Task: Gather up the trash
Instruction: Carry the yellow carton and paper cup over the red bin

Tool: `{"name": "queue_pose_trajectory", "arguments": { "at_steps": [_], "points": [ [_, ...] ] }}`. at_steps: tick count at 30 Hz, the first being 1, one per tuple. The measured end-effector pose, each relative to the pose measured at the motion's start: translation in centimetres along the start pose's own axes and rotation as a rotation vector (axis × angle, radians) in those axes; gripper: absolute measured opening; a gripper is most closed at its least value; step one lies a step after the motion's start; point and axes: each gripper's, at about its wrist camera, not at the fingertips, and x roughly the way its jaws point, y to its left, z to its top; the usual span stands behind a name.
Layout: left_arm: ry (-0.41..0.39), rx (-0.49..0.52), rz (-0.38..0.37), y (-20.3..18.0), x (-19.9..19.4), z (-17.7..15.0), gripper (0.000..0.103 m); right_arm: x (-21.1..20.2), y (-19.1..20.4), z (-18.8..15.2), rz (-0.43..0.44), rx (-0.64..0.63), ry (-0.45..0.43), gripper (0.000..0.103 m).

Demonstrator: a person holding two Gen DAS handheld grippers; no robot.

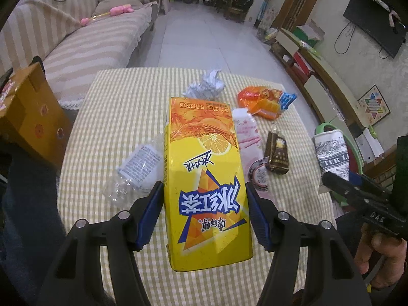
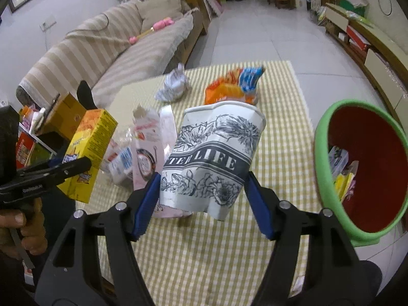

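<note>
The right gripper [image 2: 202,193] held the paper cup [image 2: 213,158] crosswise between its fingers, above the counter [image 2: 280,132], with the bin [image 2: 329,178] just to its right; the left gripper [image 1: 204,211], farther off, clamped the carton [image 1: 204,176].

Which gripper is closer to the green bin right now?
Right. The right gripper, shut on the paper cup, is just beside the green bin. The left gripper, holding the yellow carton, is farther away, across the table.
</note>
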Motion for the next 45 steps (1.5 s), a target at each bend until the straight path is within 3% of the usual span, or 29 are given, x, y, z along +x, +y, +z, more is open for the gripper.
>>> {"name": "queue_pose_trajectory", "arguments": {
  "at_steps": [4,20,26,34,45],
  "points": [
    [-0.022,0.026,-0.014,-1.2,-0.9,0.6,0.060,-1.7,-0.4,0.4,-0.022,0.008,-0.031,0.059],
    [-0.043,0.155,-0.098,-9.7,-0.5,3.5,0.060,-6.4,-6.3,1.0,-0.087,0.109,-0.135,0.058],
    [-0.035,0.216,-0.166,-14.3,0.5,4.5,0.060,-8.3,-9.7,1.2,-0.139,0.145,-0.162,0.058],
    [0.010,0.251,-0.321,-20.8,2.4,5.9,0.060,-9.8,-15.3,0.7,-0.202,0.215,-0.180,0.058],
    [0.082,0.288,-0.436,-28.0,6.6,7.3,0.060,-8.8,-21.2,-0.6,-0.236,0.282,-0.151,0.058]
  ]
}}
